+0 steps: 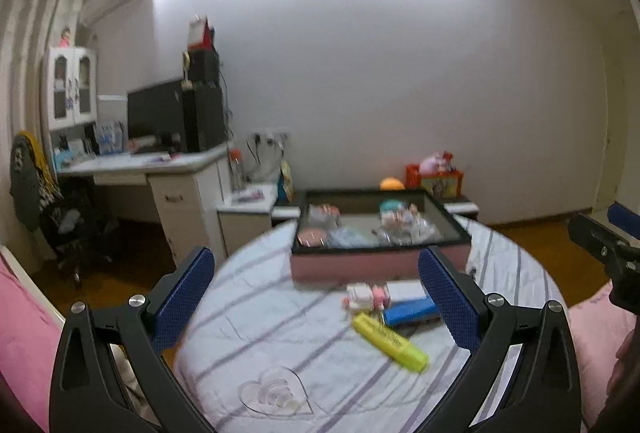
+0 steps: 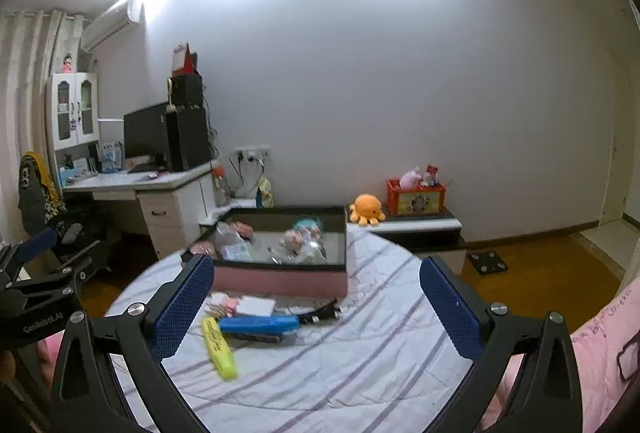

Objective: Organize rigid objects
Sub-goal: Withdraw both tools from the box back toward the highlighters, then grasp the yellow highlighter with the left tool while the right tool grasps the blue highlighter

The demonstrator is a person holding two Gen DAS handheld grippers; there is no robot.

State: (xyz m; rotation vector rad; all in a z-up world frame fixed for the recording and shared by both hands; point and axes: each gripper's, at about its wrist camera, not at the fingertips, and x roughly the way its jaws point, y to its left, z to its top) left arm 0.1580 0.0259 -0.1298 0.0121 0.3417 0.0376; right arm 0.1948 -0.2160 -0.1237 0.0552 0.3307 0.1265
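Striped cloth covers the round table [image 2: 360,373], where a yellow highlighter [image 2: 219,348] lies loose just in front of the pink box [image 2: 280,279], beside a blue case [image 2: 260,324], likely awaiting sorting into it. Left gripper [image 1: 316,297] and right gripper [image 2: 316,303] hover with jaws spread, empty.

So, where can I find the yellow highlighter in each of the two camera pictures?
Left wrist view: the yellow highlighter lies low and right of centre on the striped cloth, pointing down-right, nearer than the blue case.
Right wrist view: the highlighter lies low and left of centre, beside the left finger's blue pad.
Shared landmark: the pink box behind it.
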